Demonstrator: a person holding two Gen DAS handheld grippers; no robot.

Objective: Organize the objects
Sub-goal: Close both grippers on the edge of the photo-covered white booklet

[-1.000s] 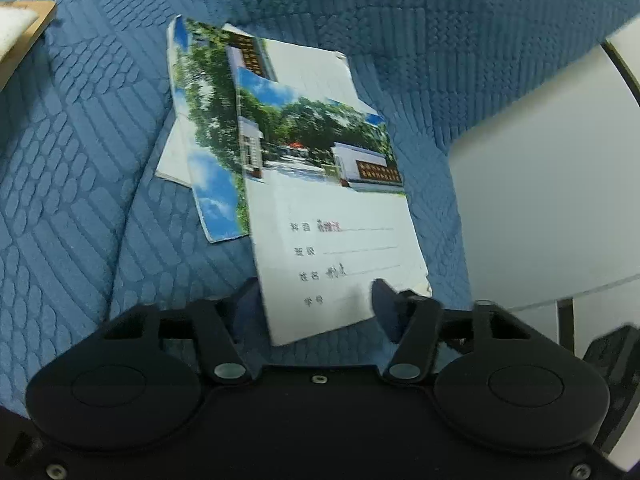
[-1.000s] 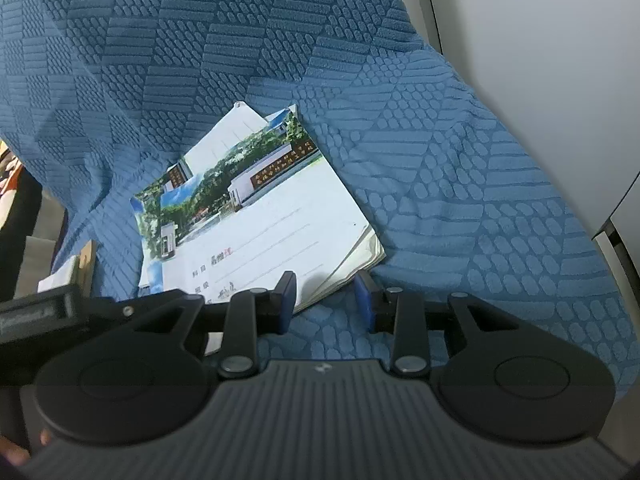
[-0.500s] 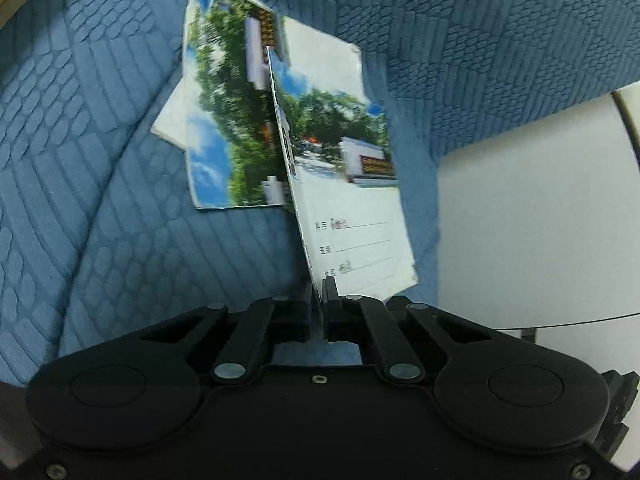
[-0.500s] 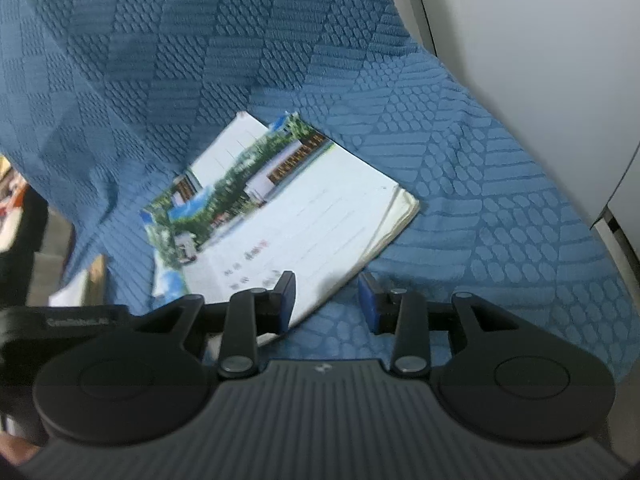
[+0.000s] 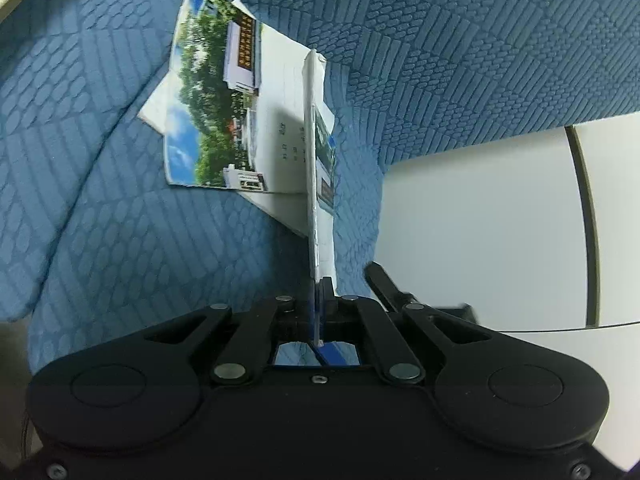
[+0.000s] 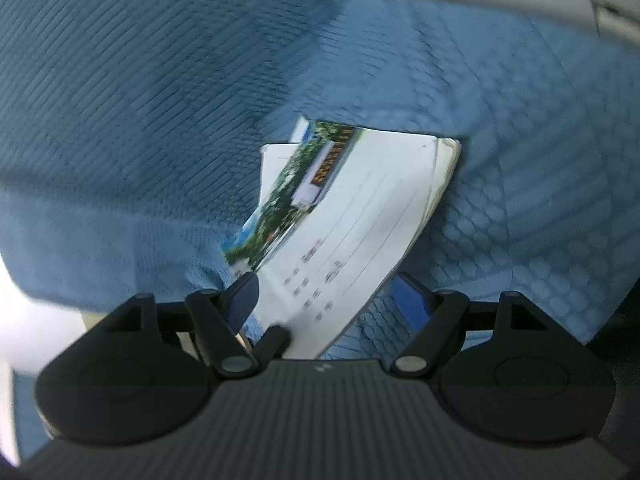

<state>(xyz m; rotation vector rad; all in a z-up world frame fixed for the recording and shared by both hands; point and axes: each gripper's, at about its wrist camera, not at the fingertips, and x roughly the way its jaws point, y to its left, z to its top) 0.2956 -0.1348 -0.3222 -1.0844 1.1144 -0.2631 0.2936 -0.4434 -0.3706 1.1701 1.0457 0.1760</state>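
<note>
Around us the blue quilted cover [image 5: 120, 220] spreads over what looks like a sofa seat, with a white wall panel [image 5: 472, 220] beside it. On the cover lies one exercise book [image 5: 224, 112], flat and cover up. We hold a second notebook [image 5: 318, 184] in our left tongs [image 5: 320, 284], clamped tight on its near edge, so it stands on edge with its long axis running straight away from us, likely for squaring up with the other. Our right tongs [image 6: 326, 300] gape wide, gripping nothing, with the notebook's corner between the fingers.
</note>
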